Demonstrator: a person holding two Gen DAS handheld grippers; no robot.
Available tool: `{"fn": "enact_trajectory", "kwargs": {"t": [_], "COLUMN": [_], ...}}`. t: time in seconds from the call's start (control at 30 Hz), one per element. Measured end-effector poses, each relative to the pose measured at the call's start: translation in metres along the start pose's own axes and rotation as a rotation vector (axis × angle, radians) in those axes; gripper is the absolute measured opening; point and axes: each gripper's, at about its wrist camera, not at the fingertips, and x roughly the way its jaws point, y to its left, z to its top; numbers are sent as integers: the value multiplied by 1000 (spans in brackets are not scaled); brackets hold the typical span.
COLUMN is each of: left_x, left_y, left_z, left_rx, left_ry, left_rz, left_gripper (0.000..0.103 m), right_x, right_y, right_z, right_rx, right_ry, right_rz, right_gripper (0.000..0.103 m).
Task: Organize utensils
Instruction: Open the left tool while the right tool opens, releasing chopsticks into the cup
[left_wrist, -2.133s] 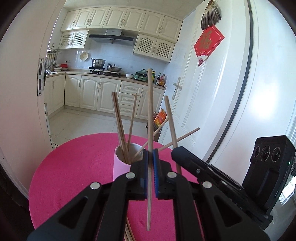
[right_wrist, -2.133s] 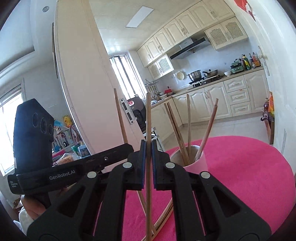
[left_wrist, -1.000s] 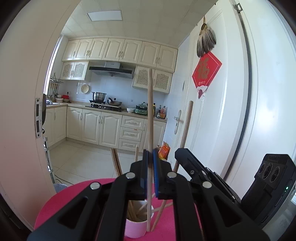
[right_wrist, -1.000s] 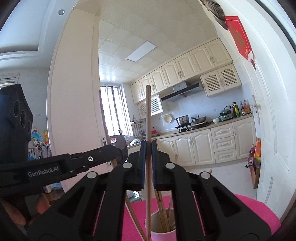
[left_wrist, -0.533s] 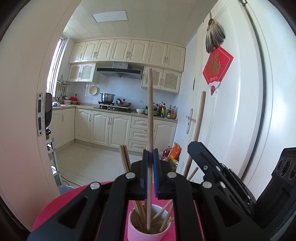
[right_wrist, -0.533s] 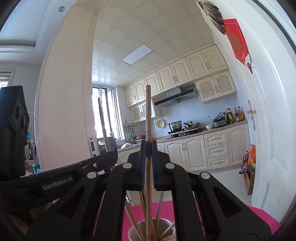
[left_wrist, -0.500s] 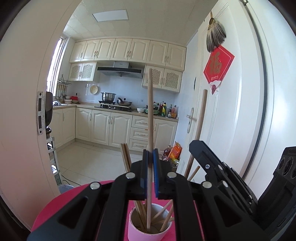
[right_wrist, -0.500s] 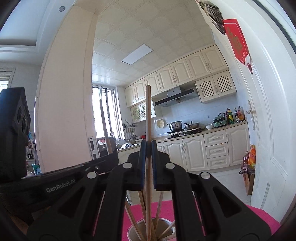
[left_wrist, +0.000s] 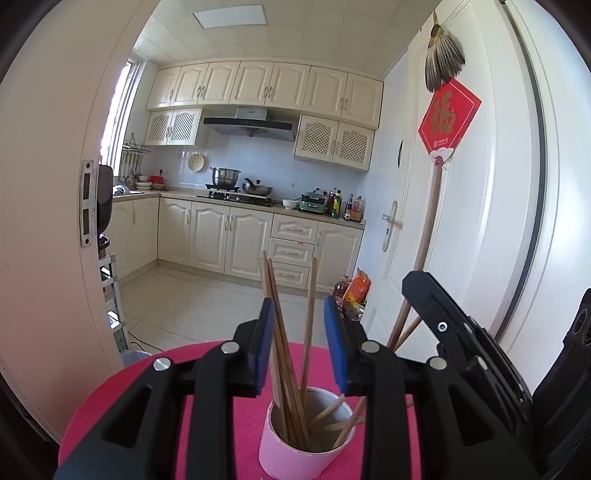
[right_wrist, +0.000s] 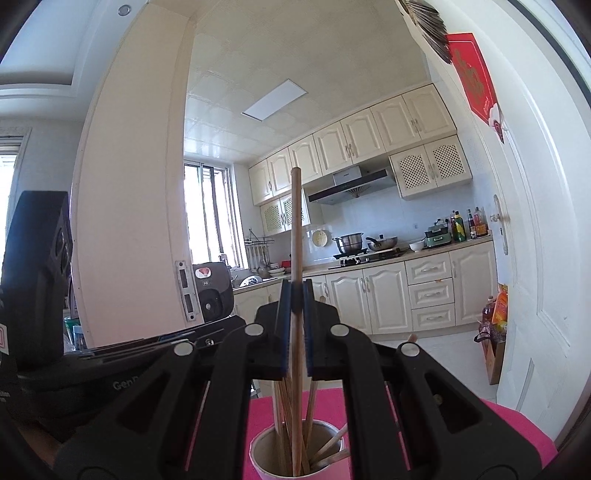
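Chopsticks (left_wrist: 284, 354) stand bundled in a pale pink cup (left_wrist: 295, 448) on a round table (left_wrist: 122, 398) covered in bright pink cloth. Most lean left inside the cup; a few shorter ones slant toward its right rim. How near the cup sits to the table's edge cannot be told, as the gripper bodies hide much of the cloth.

In the left wrist view, the left gripper (left_wrist: 299, 350) hangs above the cup with its blue-padded fingers (left_wrist: 266, 343) spread apart; they have just been opening. The tops of several chopsticks rise in the gap between them, and one bundle passes close in front of the left pad, but the pads clamp nothing.

In the right wrist view, the right gripper (right_wrist: 295, 325) has its fingers (right_wrist: 283, 325) pressed together on a single chopstick (right_wrist: 296, 229), held upright. Its lower end reaches down inside the cup (right_wrist: 258, 465) among the other sticks (right_wrist: 282, 417), and its upper end stands well above the fingers. Seen from the left wrist, this same stick slants up at the right, beside the right gripper's black body.

Beyond the table lies a kitchen with cream cabinets (left_wrist: 229, 236), and a white door (left_wrist: 461, 221) bears a red diamond-shaped decoration (left_wrist: 448, 122).
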Motion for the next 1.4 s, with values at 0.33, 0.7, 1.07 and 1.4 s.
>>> {"fn": "enact_trajectory", "kwargs": {"t": [0.33, 0.7, 1.07, 1.4], "left_x": [-11, -22, -51, -94], "left_y": [2, -3, -13, -24], "left_z": [-1, 1, 1, -9], "left_rx": [1, 12, 18, 28], "left_ry": [10, 12, 13, 15], "left_rz": [32, 55, 63, 55], "left_gripper": [30, 33, 34, 38], "right_x": [-7, -13, -47, -93], "right_y": [3, 5, 7, 19], "right_z": [2, 6, 17, 28], "right_rx": [-14, -24, -34, -46], "right_ry": [16, 49, 43, 43], "right_rz": [-13, -29, -77, -100], "right_gripper": [6, 7, 10, 28]}}
